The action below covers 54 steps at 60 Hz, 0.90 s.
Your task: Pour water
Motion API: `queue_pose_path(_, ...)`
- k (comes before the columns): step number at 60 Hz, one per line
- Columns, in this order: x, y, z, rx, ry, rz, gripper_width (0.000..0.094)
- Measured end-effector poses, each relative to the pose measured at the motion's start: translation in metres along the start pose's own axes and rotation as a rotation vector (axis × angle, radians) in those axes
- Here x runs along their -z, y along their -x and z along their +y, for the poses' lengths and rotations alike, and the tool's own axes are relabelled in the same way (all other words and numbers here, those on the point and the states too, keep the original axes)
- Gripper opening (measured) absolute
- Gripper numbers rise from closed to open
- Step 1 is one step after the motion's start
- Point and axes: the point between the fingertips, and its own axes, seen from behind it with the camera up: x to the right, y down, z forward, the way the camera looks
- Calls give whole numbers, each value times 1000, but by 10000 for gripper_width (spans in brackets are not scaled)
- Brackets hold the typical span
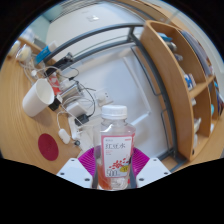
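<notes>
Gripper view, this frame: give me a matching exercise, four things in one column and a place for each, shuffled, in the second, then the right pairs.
Things:
1. bottle
2. cup
3. shelf
4. red disc

Places:
A. on the table, just left of the gripper
B. between the fingers, pink pads at either side
C. standing to the right, beyond the bottle
D. on the table, farther off to the left, near the cables

Pairs: 1-B, 2-D, 3-C, 4-A
</notes>
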Motion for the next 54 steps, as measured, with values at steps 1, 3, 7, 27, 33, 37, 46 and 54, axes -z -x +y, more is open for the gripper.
queue_pose_path(1,-2,1,-7,38,-8,2,445)
queue_pose_path(3,-7,3,-19,112,-25,4,445)
queue_pose_path(7,-16,10,-36,259,-47,9,443)
queue_pose_path(27,-33,52,-97,847,-152,67,442)
queue_pose_path(33,-32,61,-111,974,-187,92,442)
queue_pose_path(37,-31,65,-115,1049,-183,115,443)
queue_pose_path(46,-29,72,-122,1114,-197,132,444)
queue_pose_path(54,-28,66,-121,1084,-189,141,444)
